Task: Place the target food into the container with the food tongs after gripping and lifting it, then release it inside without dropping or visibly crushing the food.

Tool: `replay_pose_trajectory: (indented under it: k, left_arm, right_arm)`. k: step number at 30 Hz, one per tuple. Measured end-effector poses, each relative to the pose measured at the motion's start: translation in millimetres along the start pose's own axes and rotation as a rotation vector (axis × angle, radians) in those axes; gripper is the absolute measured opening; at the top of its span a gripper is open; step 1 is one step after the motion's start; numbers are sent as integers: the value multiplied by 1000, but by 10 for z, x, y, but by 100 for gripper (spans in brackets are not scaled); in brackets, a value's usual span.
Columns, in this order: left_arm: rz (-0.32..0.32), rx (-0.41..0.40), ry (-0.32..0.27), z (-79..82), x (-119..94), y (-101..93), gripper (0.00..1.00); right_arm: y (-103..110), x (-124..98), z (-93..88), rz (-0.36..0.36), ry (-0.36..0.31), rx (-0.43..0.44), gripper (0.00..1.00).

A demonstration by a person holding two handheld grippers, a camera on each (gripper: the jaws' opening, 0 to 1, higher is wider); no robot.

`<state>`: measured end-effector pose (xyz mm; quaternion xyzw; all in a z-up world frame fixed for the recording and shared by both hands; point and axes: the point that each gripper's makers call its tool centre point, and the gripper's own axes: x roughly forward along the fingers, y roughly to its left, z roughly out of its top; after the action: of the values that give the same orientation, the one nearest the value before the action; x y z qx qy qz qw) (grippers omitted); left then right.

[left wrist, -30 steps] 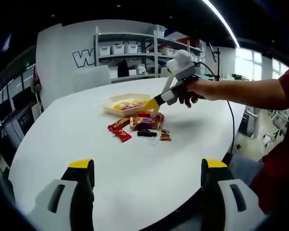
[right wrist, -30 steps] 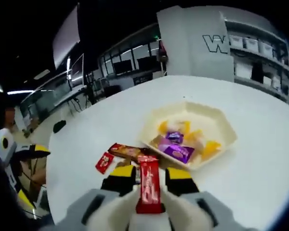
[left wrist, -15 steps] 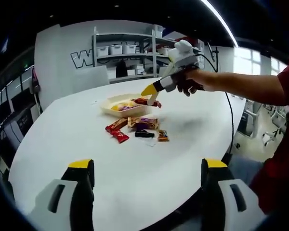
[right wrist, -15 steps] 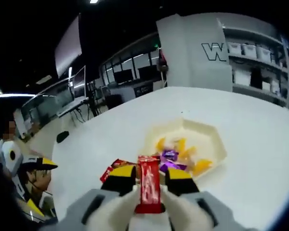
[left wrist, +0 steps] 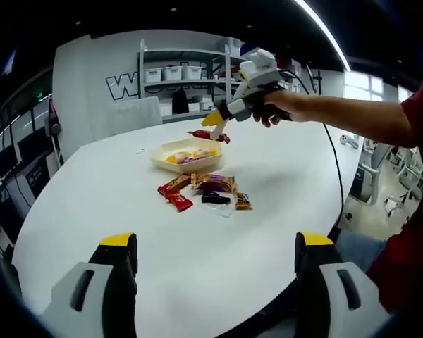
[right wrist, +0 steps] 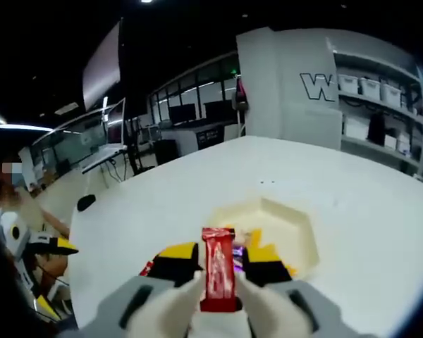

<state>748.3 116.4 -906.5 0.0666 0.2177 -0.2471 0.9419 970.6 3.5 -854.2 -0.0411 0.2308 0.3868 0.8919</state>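
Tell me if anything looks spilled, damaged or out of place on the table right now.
Nothing looks damaged. Several wrapped snacks lie loose on the white table beside the tray, and the right gripper holds a red bar uncrushed above that tray.

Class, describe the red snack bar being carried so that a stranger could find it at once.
Start at the round white table and find the cream hexagonal tray of sweets. The long red wrapped snack bar hangs in the air above it, pinched in the right tongs; every other sweet lies in the tray or on the table.
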Motion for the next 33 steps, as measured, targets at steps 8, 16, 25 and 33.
replay_pose_trajectory:
  k: [8,16,25,33]
  left_arm:
    - [-1,-23,-2,20,17,12,97]
    - [-6,-60,-12,34,31,10,99]
    - [6,-56,-9,37,16,53,99]
    - [3,-45,-5,42,-6,32,99]
  right_arm:
    - [-10,88,28,5,6,-7,18]
    - [-59,189,75,-2,13,-17,18]
    - [-144,238,252,-18,-54,-60,22]
    - [-196,162,267,-29,-58,-59,23]
